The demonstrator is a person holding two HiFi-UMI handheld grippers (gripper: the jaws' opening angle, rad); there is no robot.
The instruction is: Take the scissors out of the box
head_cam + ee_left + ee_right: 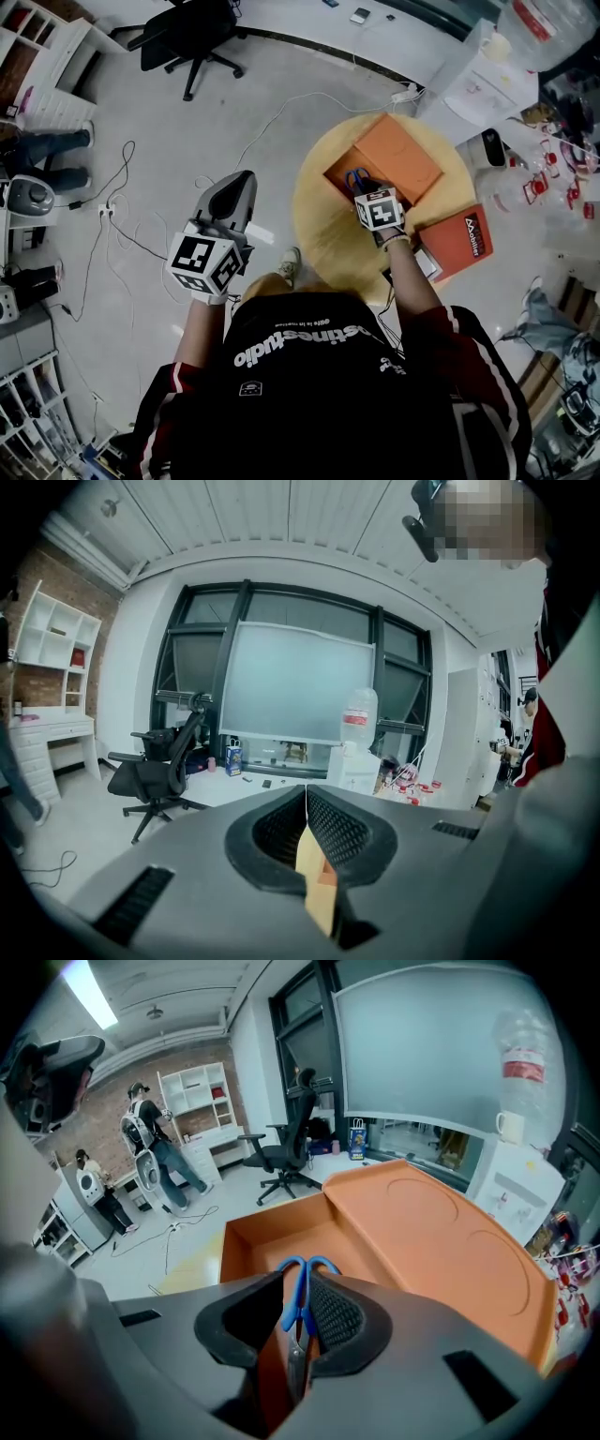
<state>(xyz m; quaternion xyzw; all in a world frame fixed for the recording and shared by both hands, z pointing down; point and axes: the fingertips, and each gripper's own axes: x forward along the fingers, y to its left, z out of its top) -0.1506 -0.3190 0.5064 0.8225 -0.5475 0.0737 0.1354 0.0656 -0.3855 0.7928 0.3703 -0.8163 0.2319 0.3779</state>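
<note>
The round wooden bench [317, 225] lies under and ahead of the right gripper [296, 1275]. On it, directly in front of this gripper's tips, sits the orange box [246, 1241], open. Its lid [441, 1241] is folded back and stretches away ahead and to the gripper's right.

The left gripper [306, 794] is held well off to the left of the right one, out over the floor beside the bench. Its jaws are pressed together at the tips with nothing caught between them. A thin sliver of bench and box colour shows through the slit lower down.

The right gripper is clamped on the scissors [298, 1292]. The metal blades run back between its two jaws, and the blue handles stick out forward past the tips. The handle loops hang over the box's open compartment, near its front wall. In the head view the scissors [356, 177] show as a blue spot just beyond the right gripper [365, 190], over the near end of the box [341, 172].
</note>
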